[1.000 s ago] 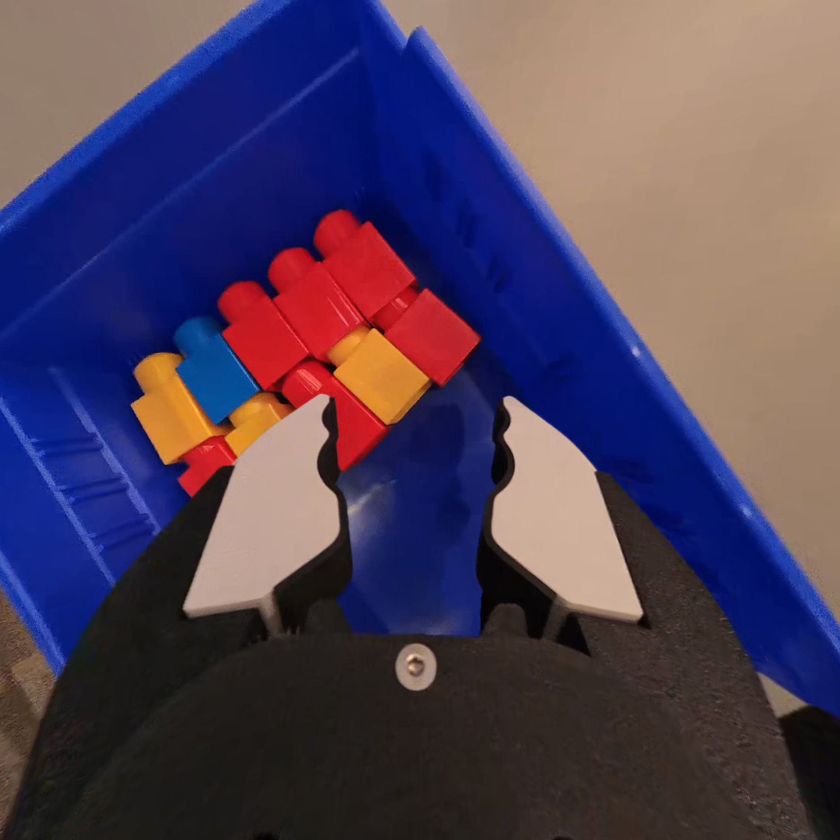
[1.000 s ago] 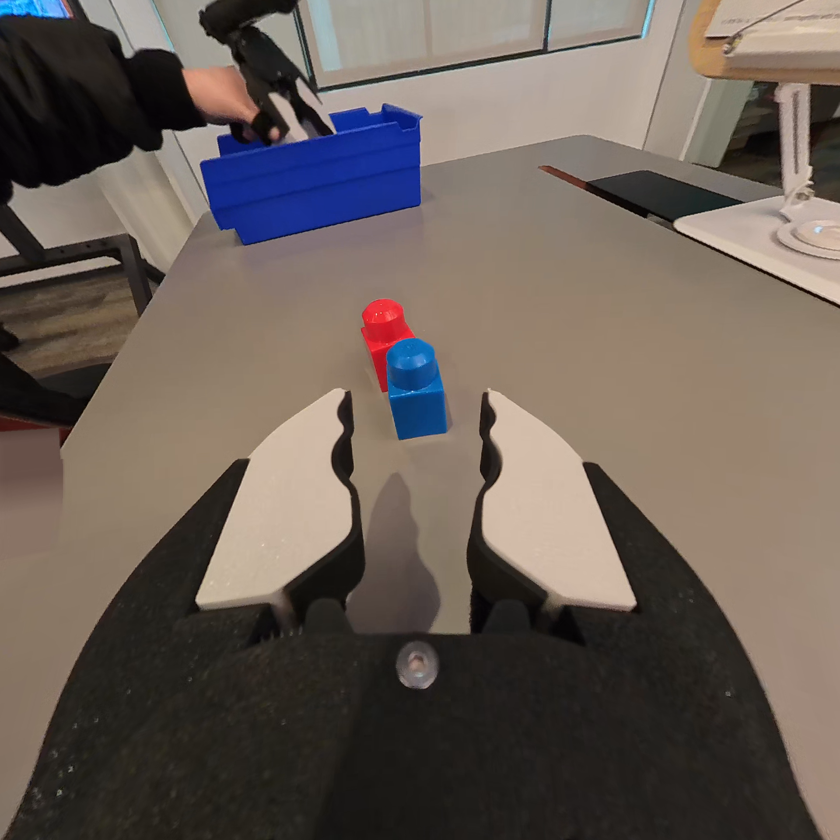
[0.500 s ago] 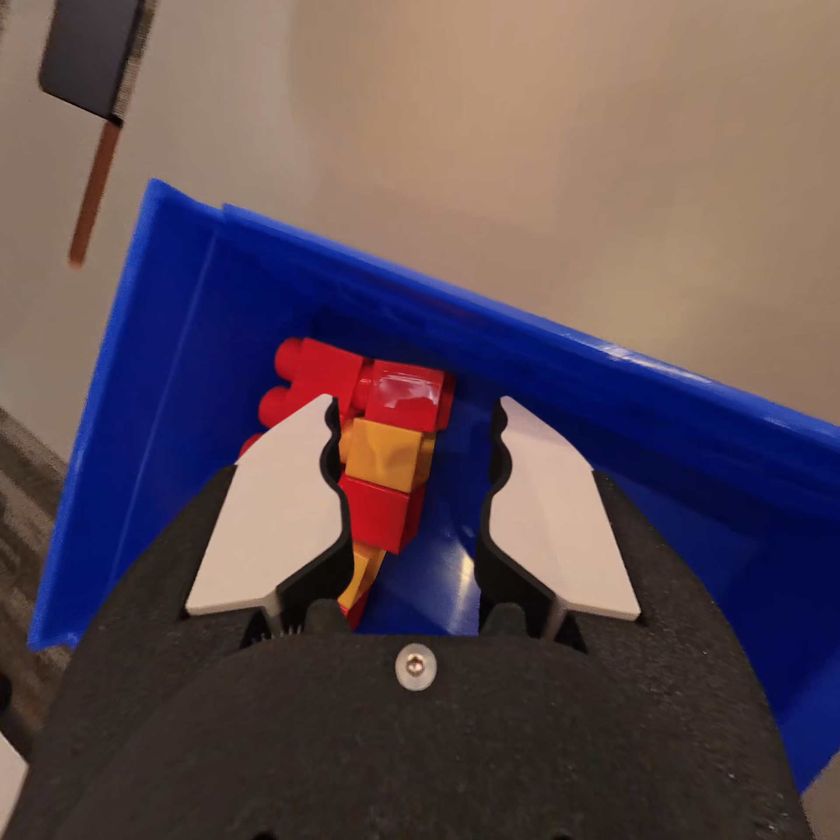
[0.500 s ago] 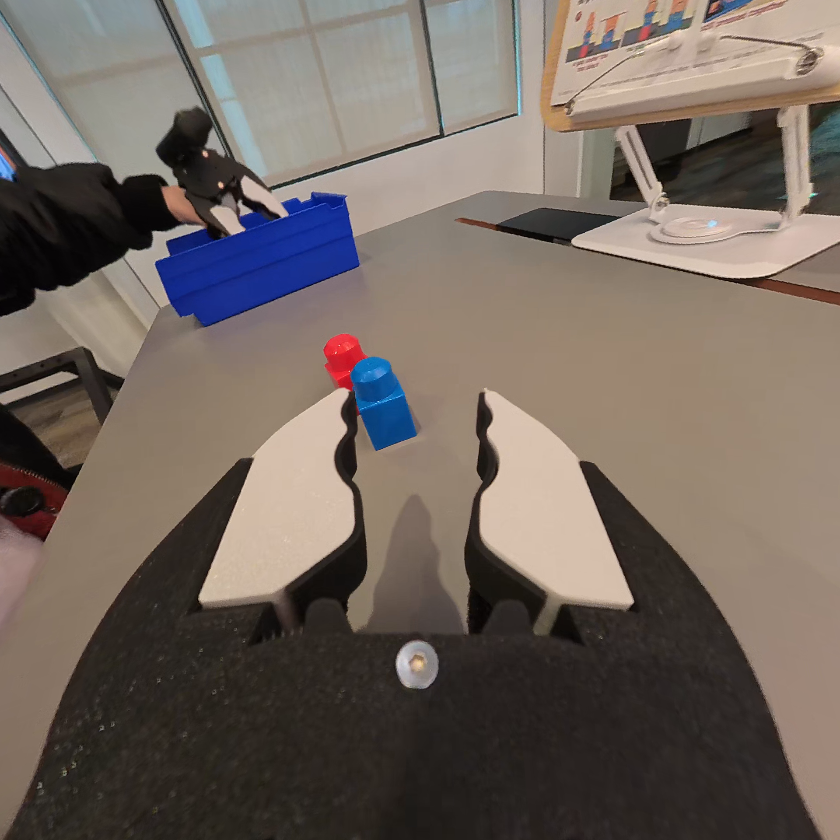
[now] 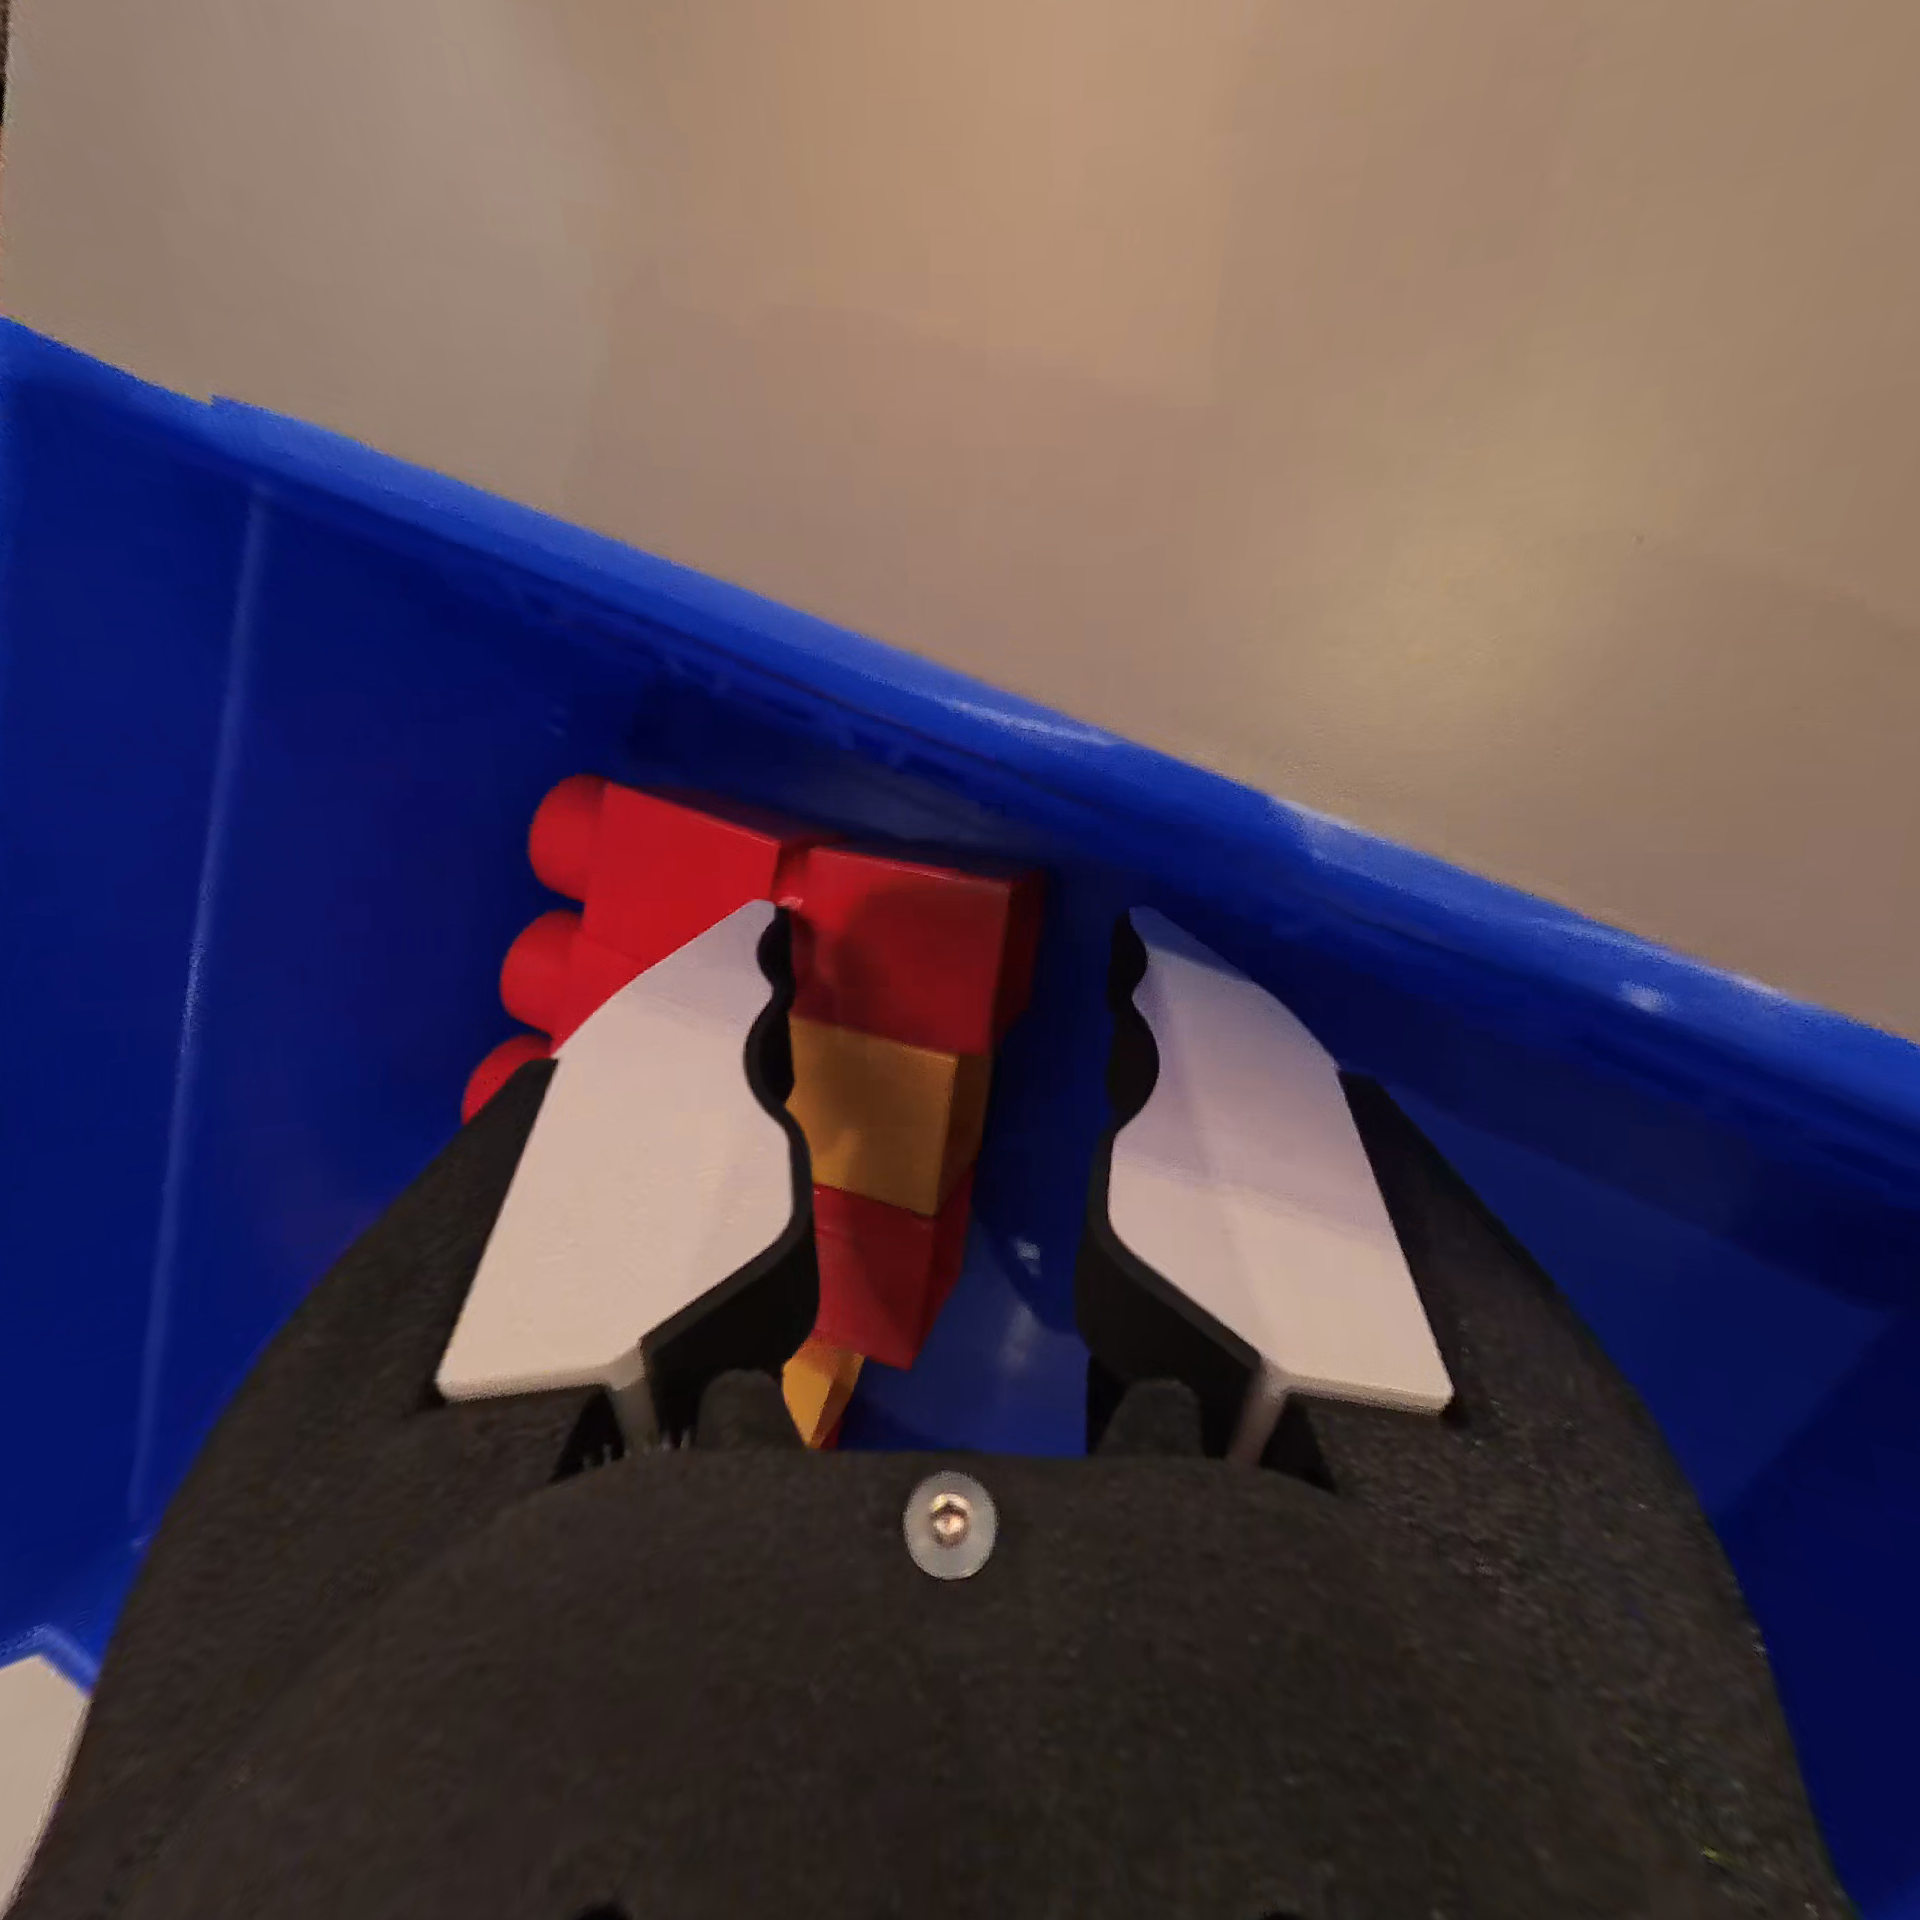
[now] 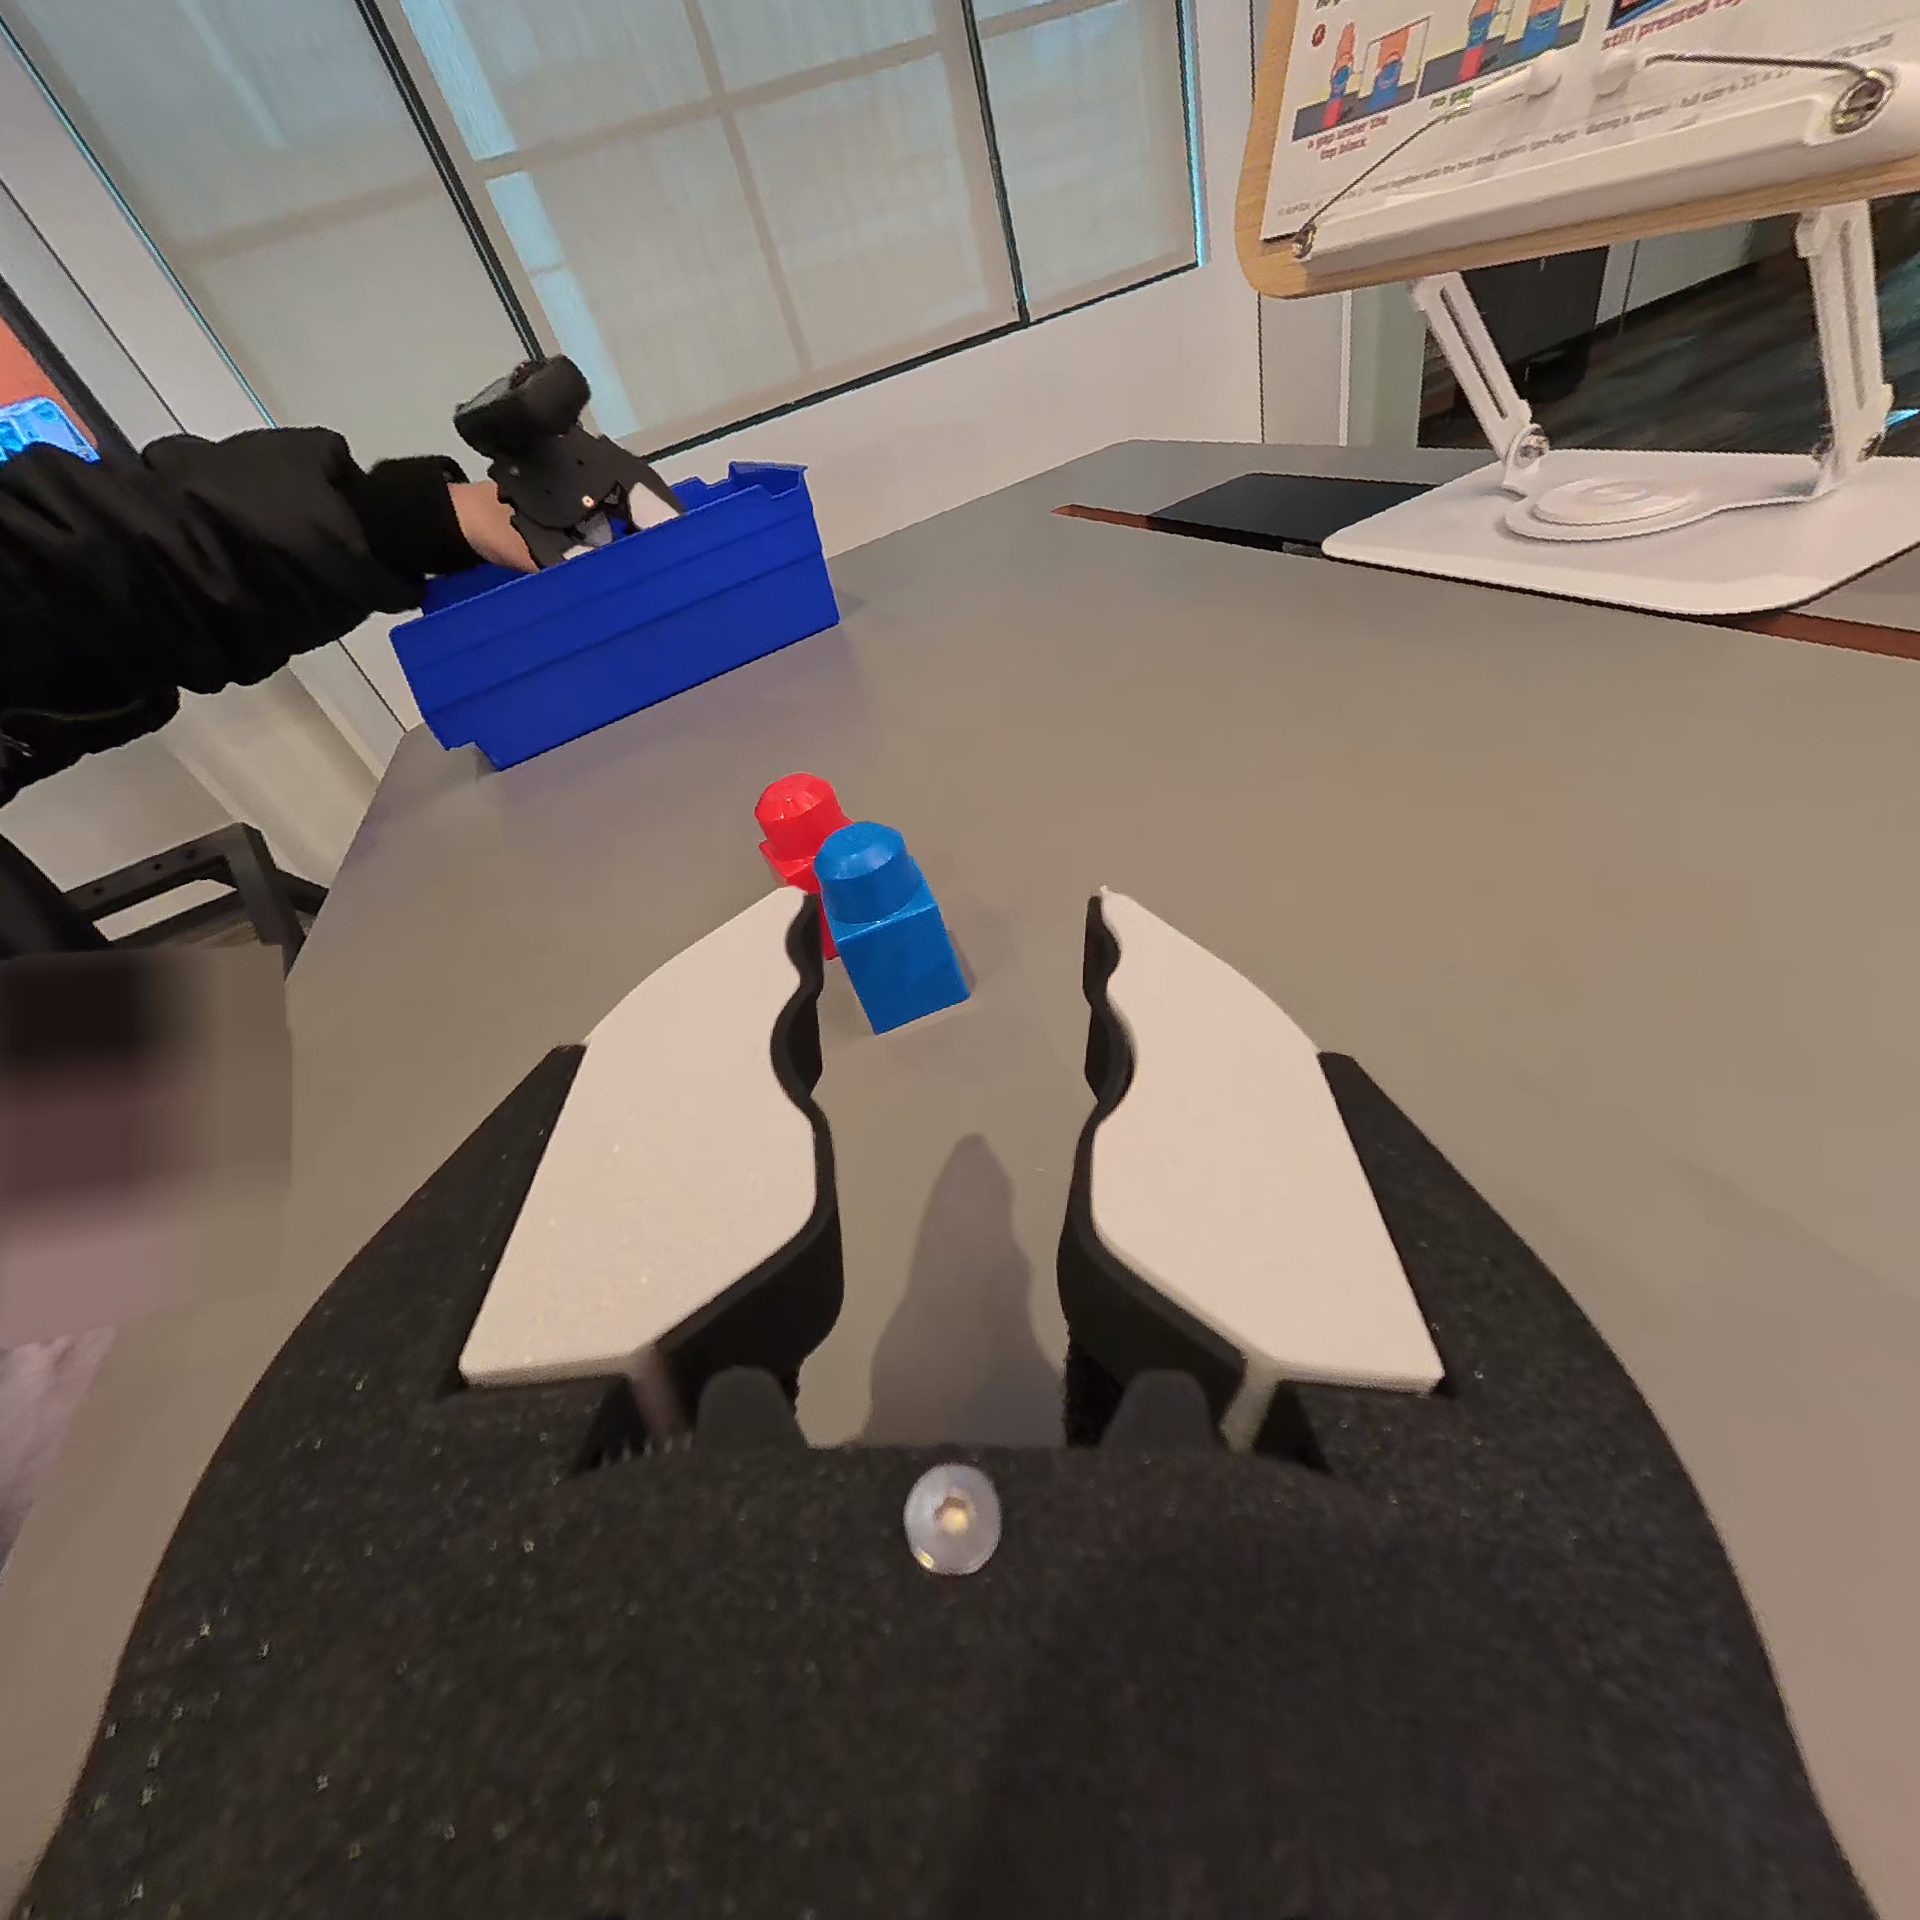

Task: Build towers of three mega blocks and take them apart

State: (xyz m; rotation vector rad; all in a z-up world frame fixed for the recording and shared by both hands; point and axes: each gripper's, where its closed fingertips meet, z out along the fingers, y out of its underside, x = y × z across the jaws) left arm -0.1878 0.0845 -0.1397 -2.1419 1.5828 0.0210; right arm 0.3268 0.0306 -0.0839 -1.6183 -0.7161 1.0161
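**Left wrist view, then right: a crowded pick in the bin, two blocks waiting on the worktop**

Left wrist view: the left hand-held gripper (image 5: 945, 920) is seen lowered into the blue bin (image 5: 312, 935), its jaws spread and nothing pinched. A column of packed blocks lies in the gap, hard against the finger at 9 o'clock: a red block (image 5: 914, 956) at 12 o'clock, a yellow block (image 5: 883, 1127) just below it, more red beneath. Further red blocks (image 5: 644, 883) with round studs are pressed against the bin wall at 10 o'clock. All are smooth, glossy moulded plastic, square-bodied. Because they touch one another, it is judged that two could be caught at once on closing, or a slick face could be squeezed out sideways; the neighbouring bin wall may also be struck by the finger at 3 o'clock.

Right wrist view: the right hand-held gripper (image 6: 945, 904) is held spread and empty over the matte grey worktop (image 6: 1455, 883). A blue block (image 6: 899, 935) stands upright at 12 o'clock, with a red block (image 6: 795, 831) just behind, possibly touching. At 10 o'clock the bin is seen, reached into by a black sleeve (image 6: 187, 582). If the grasp is made off-centre, the blue block could be toppled into the red one.
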